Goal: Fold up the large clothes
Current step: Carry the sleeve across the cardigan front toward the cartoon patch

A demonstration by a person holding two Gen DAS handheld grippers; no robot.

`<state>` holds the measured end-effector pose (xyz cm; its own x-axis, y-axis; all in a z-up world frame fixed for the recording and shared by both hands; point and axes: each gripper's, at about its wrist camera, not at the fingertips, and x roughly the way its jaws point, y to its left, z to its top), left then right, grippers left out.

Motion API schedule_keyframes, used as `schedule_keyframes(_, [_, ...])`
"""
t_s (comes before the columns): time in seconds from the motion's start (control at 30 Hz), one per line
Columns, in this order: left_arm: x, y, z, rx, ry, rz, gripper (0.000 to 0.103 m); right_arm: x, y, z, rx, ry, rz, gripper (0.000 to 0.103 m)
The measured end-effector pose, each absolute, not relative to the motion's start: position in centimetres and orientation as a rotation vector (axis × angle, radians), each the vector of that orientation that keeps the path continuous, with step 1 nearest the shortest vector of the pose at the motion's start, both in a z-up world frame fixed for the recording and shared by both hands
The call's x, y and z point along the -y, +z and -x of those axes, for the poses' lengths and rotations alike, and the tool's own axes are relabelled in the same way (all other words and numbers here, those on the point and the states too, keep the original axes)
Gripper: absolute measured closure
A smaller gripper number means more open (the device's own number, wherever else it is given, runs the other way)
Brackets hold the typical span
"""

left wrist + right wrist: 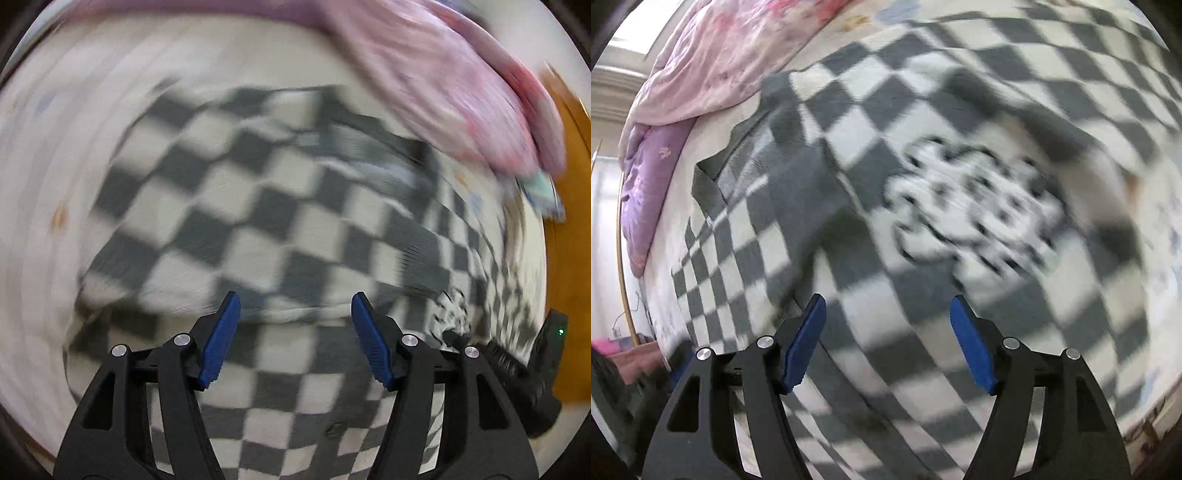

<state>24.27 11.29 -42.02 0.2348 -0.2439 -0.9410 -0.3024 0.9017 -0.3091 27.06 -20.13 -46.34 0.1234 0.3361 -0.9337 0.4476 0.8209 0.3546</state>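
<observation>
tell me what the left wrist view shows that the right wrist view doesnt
Only the left wrist view shows the left gripper, the right gripper's black body at the frame's right edge, and orange wood.

Only the right wrist view shows the right gripper from behind, a purple pillow and a blurred black-and-white patch on the checked garment.

Both show open blue-padded jaws holding nothing, the checked garment on a white bed, and a pink quilt.
</observation>
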Motion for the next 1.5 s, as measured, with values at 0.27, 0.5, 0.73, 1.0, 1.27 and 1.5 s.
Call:
schedule_keyframes(0.27, [-19.7, -46.7, -21.8, -1.373, 0.225, 0.716, 0.087, 19.2, -50.9, -32.4, -1.459, -0.232, -0.747, 0.026])
schedule_keyframes(0.5, [-20.8, -47.4, -21.6, -1.404, 0.214, 0.682, 0.103, 15.8, -49.2, -32.4, -1.479, -0.256, -0.448, 0.095])
schedule_keyframes(0.73, [-20.2, -46.0, -21.6, -1.487, 0.188, 0.527, 0.102, 16.6, -48.5, -31.5, -1.511, -0.264, -0.46, 0.095])
schedule_keyframes(1.0, [-19.6, -43.0, -24.2, -1.395, 0.183, 0.211, 0.102, 15.1, -46.0, -31.8, -1.445, -0.134, -0.273, 0.093])
schedule_keyframes(1.27, [-20.9, -48.3, -25.4, -1.446, 0.178, 0.196, 0.102, 13.9, -49.4, -30.9, -1.502, -0.151, -0.191, 0.096])
schedule_keyframes(1.5, [-19.6, -45.0, -25.3, -1.427, 0.171, 0.167, 0.074, 15.1, -45.6, -30.4, -1.492, -0.082, -0.321, 0.069])
